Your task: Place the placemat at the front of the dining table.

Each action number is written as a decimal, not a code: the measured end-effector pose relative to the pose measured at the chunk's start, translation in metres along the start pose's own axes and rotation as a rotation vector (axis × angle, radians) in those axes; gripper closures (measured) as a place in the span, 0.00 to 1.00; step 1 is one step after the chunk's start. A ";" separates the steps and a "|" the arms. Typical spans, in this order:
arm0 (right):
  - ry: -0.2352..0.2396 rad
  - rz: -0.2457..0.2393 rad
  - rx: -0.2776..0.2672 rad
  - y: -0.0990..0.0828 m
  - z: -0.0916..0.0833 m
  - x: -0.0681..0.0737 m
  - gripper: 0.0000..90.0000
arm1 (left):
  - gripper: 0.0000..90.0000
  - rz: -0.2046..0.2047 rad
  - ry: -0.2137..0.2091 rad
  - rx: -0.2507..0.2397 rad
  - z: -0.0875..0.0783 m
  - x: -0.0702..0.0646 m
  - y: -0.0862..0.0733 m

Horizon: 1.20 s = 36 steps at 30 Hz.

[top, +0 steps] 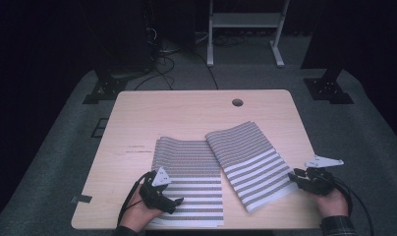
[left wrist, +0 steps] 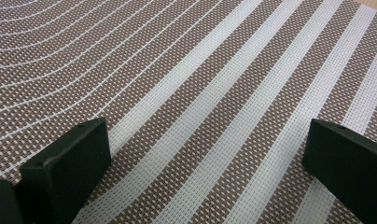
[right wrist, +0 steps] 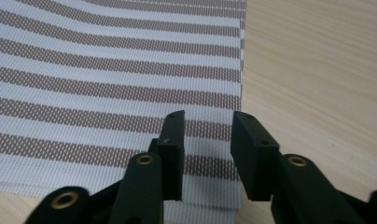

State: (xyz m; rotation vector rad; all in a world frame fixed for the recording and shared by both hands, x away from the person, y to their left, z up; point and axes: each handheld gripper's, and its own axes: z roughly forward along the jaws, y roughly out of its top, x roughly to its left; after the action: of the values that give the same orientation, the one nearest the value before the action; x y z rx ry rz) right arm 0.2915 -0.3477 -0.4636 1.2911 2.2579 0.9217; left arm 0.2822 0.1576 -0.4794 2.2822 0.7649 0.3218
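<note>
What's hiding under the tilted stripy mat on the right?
The tilted stripy mat overlaps the right edge of the other stripy mat, and the rest lies on the wooden table. Anything else beneath it is covered.

Table: a light wooden tabletop (top: pixel 186 113) fills the middle of the high view, with a round cable hole (top: pixel 237 103) near its far edge, right of centre.
Tape: a small dark piece (top: pixel 81 199) sits at the table's lower left edge.
Floor: grey carpet (top: pixel 54 147) surrounds the table, fading into shadow at the frame's left and right edges.
Stand: a pale metal frame (top: pixel 245 29) with a low crossbar stands at top centre.
Cables: black leads (top: pixel 162 64) trail across the carpet at upper left of centre.
Supports: black post bases (top: pixel 329 88) sit at upper right and upper left.
Light: the tabletop is lit; the room behind is nearly black.
</note>
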 end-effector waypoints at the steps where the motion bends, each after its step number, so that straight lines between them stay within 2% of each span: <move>1: -0.004 0.005 0.006 -0.002 -0.001 0.001 0.65 | 0.00 0.000 0.000 0.000 0.000 0.000 0.000; 5: -0.006 0.022 0.041 -0.009 0.001 0.003 0.52 | 0.00 0.001 0.001 0.000 0.000 0.000 0.000; 10: -0.017 0.052 0.049 -0.010 0.005 0.001 0.39 | 0.00 0.000 0.000 0.000 0.000 0.000 0.000; 12: -0.006 0.063 0.044 -0.011 0.005 -0.001 0.40 | 0.00 0.000 0.000 -0.001 0.000 0.000 0.000; 14: 0.006 0.052 0.039 -0.011 0.005 0.000 0.47 | 0.00 0.000 0.000 0.000 0.000 0.000 0.000; 28: 0.002 0.027 0.053 -0.008 0.004 0.003 0.52 | 0.00 0.000 0.000 -0.001 0.000 0.000 0.000; 32: -0.006 -0.019 0.053 -0.007 0.003 0.007 0.62 | 0.00 0.000 0.000 -0.002 0.000 0.000 0.000; 36: 0.007 -0.014 0.051 -0.007 0.003 0.006 0.66 | 0.00 0.000 0.000 -0.002 0.000 0.000 0.000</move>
State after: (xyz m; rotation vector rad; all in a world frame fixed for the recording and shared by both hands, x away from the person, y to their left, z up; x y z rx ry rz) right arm 0.2859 -0.3435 -0.4706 1.2931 2.3066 0.8704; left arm 0.2821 0.1579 -0.4796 2.2805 0.7647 0.3225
